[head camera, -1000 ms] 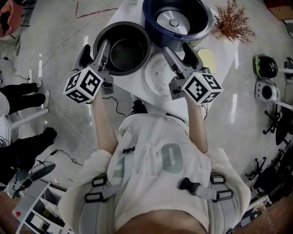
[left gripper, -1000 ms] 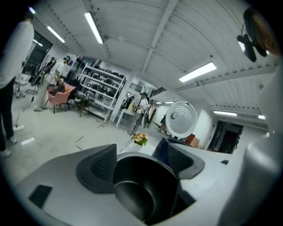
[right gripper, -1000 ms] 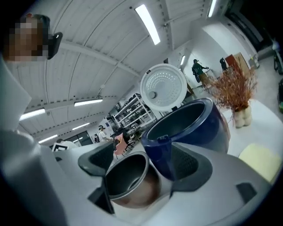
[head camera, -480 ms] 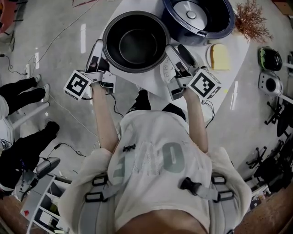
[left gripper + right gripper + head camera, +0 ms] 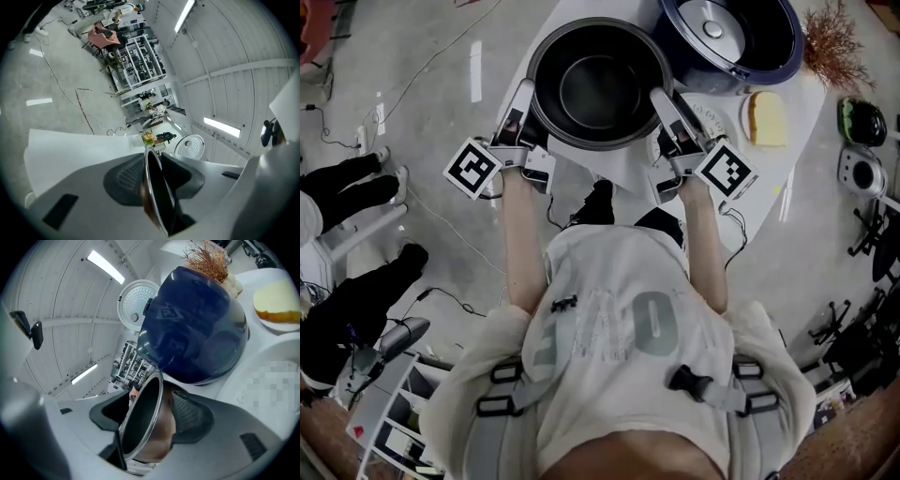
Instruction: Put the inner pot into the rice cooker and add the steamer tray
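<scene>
At the desk's (image 5: 623, 167) near edge, jaws are closing on the pot's (image 5: 600, 89) rim: the left gripper (image 5: 154, 173) is already pinching it, while the right gripper (image 5: 152, 413) is straddling it, not yet tight. Both should be seating squarely before lifting.

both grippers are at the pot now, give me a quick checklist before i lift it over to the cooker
1. left gripper grip: ok. Its jaws have just been closing, and both pads sit against the rim of the pot.
2. right gripper grip: cannot tell. Its jaws have just been closing with the rim between them. The outer pad meets the wall, but the inner pad's contact is unclear.
3. pot empty: ok.
4. rice cooker open: ok. The lid is up and nothing is in its well.
5. steamer tray out of the way: ok. It lies beside the pot, outside the cooker.
</scene>
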Tool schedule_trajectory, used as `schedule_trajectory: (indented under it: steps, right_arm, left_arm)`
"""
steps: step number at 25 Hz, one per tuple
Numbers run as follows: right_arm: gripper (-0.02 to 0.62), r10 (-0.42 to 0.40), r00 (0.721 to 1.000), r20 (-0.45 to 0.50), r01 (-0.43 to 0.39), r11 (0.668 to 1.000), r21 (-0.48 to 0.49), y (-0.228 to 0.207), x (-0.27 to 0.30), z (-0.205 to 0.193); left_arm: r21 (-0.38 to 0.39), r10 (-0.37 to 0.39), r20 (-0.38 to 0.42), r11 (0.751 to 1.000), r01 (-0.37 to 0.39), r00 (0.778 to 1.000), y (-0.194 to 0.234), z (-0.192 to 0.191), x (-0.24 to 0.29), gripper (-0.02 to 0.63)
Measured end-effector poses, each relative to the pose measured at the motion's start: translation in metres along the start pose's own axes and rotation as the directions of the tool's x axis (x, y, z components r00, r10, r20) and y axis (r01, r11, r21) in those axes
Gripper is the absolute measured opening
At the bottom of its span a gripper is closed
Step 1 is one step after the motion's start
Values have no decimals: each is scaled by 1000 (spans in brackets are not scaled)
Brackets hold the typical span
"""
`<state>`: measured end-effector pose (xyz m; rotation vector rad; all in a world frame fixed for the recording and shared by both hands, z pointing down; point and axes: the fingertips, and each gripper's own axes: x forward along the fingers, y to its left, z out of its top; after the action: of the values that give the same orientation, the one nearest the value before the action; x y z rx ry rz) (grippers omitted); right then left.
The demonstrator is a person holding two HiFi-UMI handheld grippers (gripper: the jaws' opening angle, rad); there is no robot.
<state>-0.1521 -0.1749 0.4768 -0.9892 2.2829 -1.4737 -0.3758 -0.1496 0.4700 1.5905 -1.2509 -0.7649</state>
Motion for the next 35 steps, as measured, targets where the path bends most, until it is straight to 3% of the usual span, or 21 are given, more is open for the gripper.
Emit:
schedule_trajectory:
  steps: [6,10,22,35]
  right_arm:
    - [183,-42,999,18,42,999,11,-8,0,-1]
    - [65,-87,996,38,86,996,29,-16,-1,-3]
    - [37,-105,994,27,105,994,-29,-13,-5,0]
    - [40,47,997,65,-33,979,-199,65,3,36]
  left_arm:
    - [23,28,-26,999,-27,999,7,1,-2,73]
    - [25,42,-39,999,-41,998,12,2,-3,46]
    - [9,38,-27,999,-38,999,6,-2,-10,38]
    - [116,-68,84,992,58,994,-59,38,-22,35]
